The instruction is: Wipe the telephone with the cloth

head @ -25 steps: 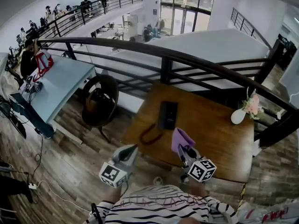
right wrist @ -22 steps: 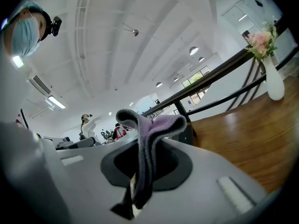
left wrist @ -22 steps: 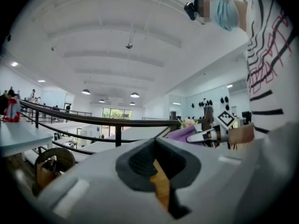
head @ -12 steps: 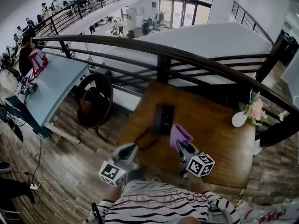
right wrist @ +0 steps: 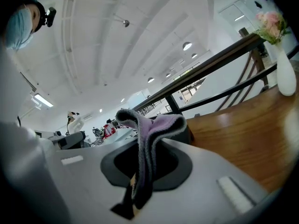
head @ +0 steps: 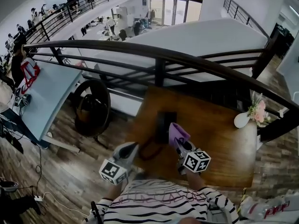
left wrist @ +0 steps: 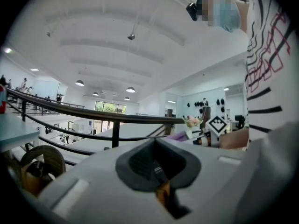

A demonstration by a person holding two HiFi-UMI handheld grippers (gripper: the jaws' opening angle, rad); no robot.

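While the purple cloth (head: 175, 132) is pinched in the right gripper (head: 178, 143), just at 5 o'clock of the black telephone (head: 164, 124) on the wooden tabletop (head: 219, 143), the left gripper (head: 131, 148) is seen pressed together on nothing, at the phone's 7 o'clock.

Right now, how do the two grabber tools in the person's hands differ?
The right gripper is shut on a purple cloth; the left gripper is shut on nothing. The right gripper reaches over the table, beside the near end of the telephone; the left gripper hangs at the table's near left edge. Both are grey, hand-held, with jaws closed.
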